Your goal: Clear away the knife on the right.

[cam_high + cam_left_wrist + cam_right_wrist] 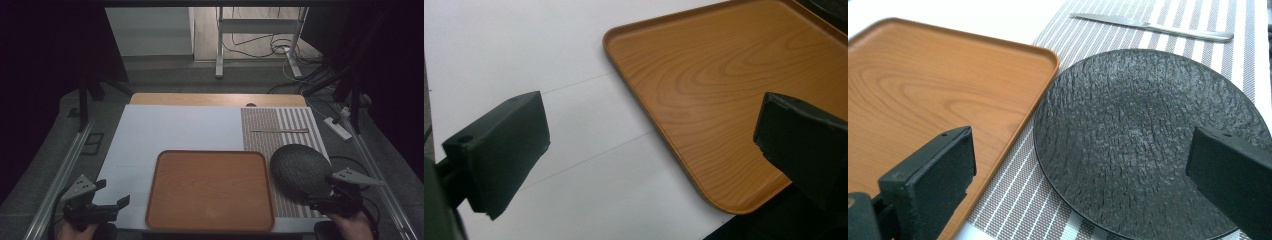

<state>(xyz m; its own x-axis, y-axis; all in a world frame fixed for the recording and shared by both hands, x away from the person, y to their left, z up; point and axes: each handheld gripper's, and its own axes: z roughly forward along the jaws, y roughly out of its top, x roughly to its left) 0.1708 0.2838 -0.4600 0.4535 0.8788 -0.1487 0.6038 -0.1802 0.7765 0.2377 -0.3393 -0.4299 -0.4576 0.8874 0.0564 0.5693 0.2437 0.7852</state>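
- Wood-grain brown tray point(210, 190) sits at the near middle of the surface point(165, 132), nothing in it, its raised rim running all round.
- Black, rough-textured plate point(300, 170) lies just right of the tray on the striped placemat point(280, 125), bare as well; in the right gripper view a narrow strip of mat separates plate rim from tray edge.
- Steel knife point(279, 130) rests crosswise on the mat beyond the plate, well apart from it.
- Right gripper point(325, 202) hovers at the plate's near right edge, jaws spread wide with nothing between them; the right gripper view looks across the plate point(1148, 145) between the two pads.
- Left gripper point(107, 202) hangs over the white sheet near the tray's near left corner, jaws apart and holding nothing; the left gripper view shows the tray corner point(724, 100) ahead of it.
- Open white room lies left of and beyond the tray; the near edge of the surface runs close under the tray.
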